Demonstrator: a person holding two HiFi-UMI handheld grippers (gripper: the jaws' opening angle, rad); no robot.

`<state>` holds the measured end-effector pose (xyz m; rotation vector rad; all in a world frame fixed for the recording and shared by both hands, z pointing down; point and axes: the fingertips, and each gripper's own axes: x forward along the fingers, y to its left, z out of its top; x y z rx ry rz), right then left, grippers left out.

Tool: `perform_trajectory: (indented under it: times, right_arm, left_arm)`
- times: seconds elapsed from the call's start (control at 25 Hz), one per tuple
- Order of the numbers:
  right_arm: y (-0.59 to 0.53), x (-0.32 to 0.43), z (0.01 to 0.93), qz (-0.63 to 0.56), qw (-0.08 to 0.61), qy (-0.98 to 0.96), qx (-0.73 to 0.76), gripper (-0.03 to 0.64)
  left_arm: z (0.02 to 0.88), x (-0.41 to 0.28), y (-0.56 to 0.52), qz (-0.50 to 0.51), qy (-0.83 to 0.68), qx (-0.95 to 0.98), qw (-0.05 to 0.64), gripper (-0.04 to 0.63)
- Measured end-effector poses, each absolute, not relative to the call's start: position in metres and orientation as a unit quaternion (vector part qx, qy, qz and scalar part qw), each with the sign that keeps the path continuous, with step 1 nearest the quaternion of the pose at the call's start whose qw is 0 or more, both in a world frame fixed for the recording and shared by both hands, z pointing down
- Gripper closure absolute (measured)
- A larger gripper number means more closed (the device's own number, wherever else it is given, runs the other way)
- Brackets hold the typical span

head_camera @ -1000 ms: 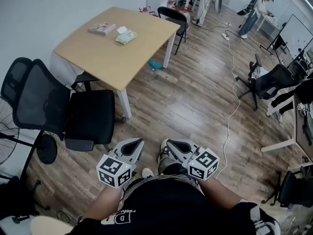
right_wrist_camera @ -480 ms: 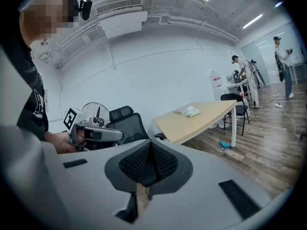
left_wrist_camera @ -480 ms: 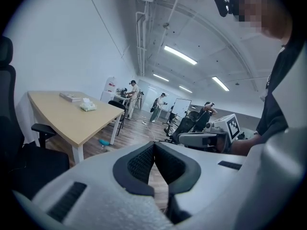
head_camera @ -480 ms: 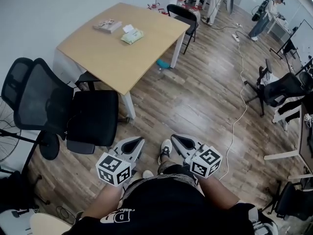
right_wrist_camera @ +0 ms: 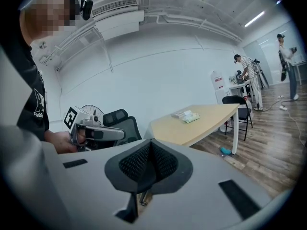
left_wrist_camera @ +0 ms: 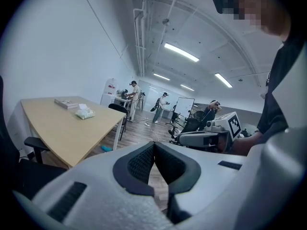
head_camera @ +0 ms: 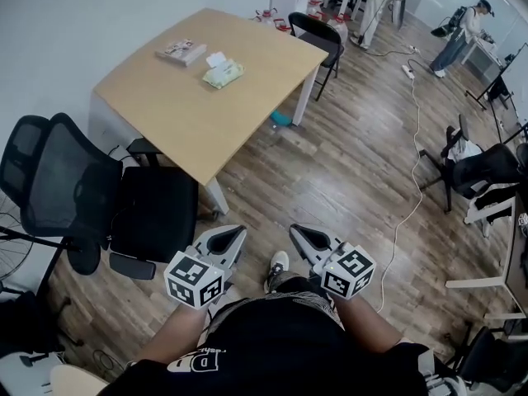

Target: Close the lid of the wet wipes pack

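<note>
The wet wipes pack (head_camera: 223,74) is pale green with its white lid flipped up, lying on the far half of a wooden table (head_camera: 165,110). It also shows small in the left gripper view as the wet wipes pack (left_wrist_camera: 85,113) and in the right gripper view as the wet wipes pack (right_wrist_camera: 191,118). My left gripper (head_camera: 233,236) and right gripper (head_camera: 299,233) are held close to my body over the floor, well short of the table. Both are shut with nothing between the jaws, as seen on the left gripper (left_wrist_camera: 154,150) and right gripper (right_wrist_camera: 150,147).
A book (head_camera: 181,52) lies beside the pack. A black office chair (head_camera: 99,205) stands at the table's near left corner and a folding chair (head_camera: 322,40) at its far end. A cable (head_camera: 408,155) runs across the wooden floor. People (head_camera: 466,27) work at the room's far side.
The table and chair have drawn nearer and shifted in the head view as I walk toward them. Both grippers stay shut and held in front of my body.
</note>
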<state>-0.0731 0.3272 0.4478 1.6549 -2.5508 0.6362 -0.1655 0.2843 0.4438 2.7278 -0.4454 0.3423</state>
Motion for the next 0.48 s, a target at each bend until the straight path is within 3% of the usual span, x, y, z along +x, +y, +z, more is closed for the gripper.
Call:
perform_trajectory:
  times: [0.48]
  right_arm:
    - [0.257,0.011,0.431,0.196,0.013,-0.835,0.514,0.614]
  left_arm:
    - [0.427,-0.079,0.215,0.132,-0.173,0.963,0.16,0.578]
